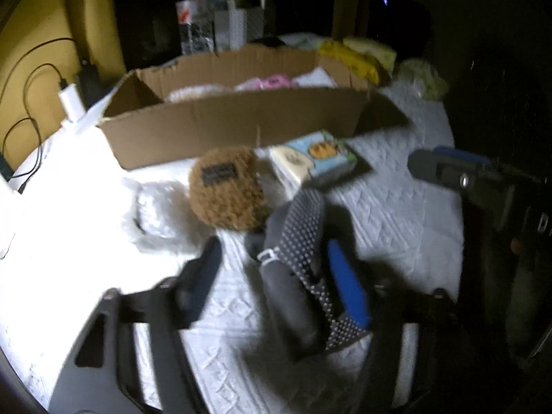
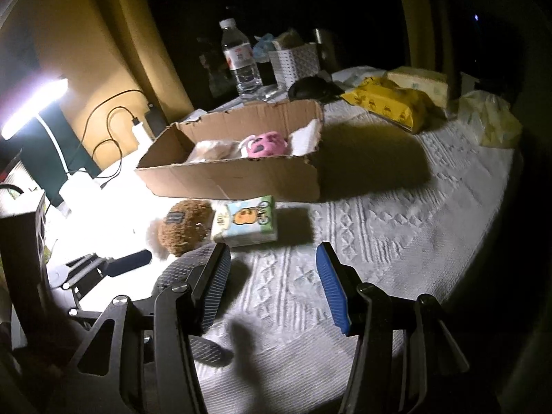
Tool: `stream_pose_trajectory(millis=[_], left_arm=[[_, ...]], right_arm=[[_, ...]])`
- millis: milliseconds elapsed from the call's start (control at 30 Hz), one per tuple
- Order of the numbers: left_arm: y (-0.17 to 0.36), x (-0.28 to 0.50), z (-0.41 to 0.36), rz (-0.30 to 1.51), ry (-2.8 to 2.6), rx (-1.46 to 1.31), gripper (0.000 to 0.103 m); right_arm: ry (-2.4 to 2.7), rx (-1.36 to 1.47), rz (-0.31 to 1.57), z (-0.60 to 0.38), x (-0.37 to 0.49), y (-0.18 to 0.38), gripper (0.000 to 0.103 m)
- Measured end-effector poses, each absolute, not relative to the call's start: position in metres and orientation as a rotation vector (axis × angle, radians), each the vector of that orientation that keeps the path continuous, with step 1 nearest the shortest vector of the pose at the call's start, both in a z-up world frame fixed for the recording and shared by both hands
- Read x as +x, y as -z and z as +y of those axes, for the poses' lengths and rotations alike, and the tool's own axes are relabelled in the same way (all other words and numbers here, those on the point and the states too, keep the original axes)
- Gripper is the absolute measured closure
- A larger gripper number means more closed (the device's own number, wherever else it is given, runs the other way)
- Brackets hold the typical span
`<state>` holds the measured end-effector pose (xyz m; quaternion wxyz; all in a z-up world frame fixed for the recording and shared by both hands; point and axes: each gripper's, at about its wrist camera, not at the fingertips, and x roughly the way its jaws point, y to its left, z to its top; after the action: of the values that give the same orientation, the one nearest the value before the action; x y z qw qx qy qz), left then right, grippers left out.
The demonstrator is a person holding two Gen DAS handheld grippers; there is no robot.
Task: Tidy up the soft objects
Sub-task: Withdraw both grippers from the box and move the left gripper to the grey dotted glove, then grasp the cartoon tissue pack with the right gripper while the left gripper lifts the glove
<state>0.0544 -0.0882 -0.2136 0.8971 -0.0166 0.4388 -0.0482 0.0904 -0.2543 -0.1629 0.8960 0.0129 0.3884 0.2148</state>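
Dim room, yellow wall (image 2: 86,34), glaring lamp (image 2: 34,107) at left, white textured bedspread (image 2: 396,224), darkness beyond

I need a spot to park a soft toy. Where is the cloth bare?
Bare white cloth lies right of the cardboard box, below the yellow pack. It is crowded in front of the box: brown plush, tissue pack and dotted grey item sit close together.

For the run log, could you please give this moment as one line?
left gripper: open, astride dotted cloth | right gripper: open, empty | brown plush, tissue pack: outside cardboard box
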Motion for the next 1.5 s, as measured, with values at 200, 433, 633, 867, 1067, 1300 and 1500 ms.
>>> stream_pose_trajectory(millis=[200, 433, 633, 867, 1067, 1300, 1500], left_arm=[[0.223, 0.056, -0.095, 0.944, 0.140, -0.032, 0.072], [0.209, 0.051, -0.081, 0.920, 0.144, -0.081, 0.072], [0.188, 0.047, -0.058, 0.860, 0.113, -0.106, 0.073], [0.181, 0.048, -0.028, 0.834, 0.080, -0.157, 0.073], [0.172, 0.048, -0.010, 0.801, 0.058, -0.189, 0.072], [0.166, 0.046, -0.001, 0.776, 0.041, -0.202, 0.072], [0.160, 0.044, -0.006, 0.762, 0.043, -0.195, 0.072]], right_arm=[[-0.442, 0.033, 0.832, -0.255, 0.103, 0.173, 0.048], [-0.459, 0.016, 0.856, -0.243, 0.119, 0.181, 0.048], [-0.480, -0.013, 0.871, -0.221, 0.130, 0.186, 0.047], [-0.496, -0.061, 0.893, -0.192, 0.141, 0.195, 0.039], [-0.485, -0.101, 0.924, -0.175, 0.147, 0.206, 0.034], [-0.473, -0.128, 0.939, -0.165, 0.148, 0.212, 0.034], [-0.473, -0.122, 0.921, -0.172, 0.142, 0.204, 0.035]])
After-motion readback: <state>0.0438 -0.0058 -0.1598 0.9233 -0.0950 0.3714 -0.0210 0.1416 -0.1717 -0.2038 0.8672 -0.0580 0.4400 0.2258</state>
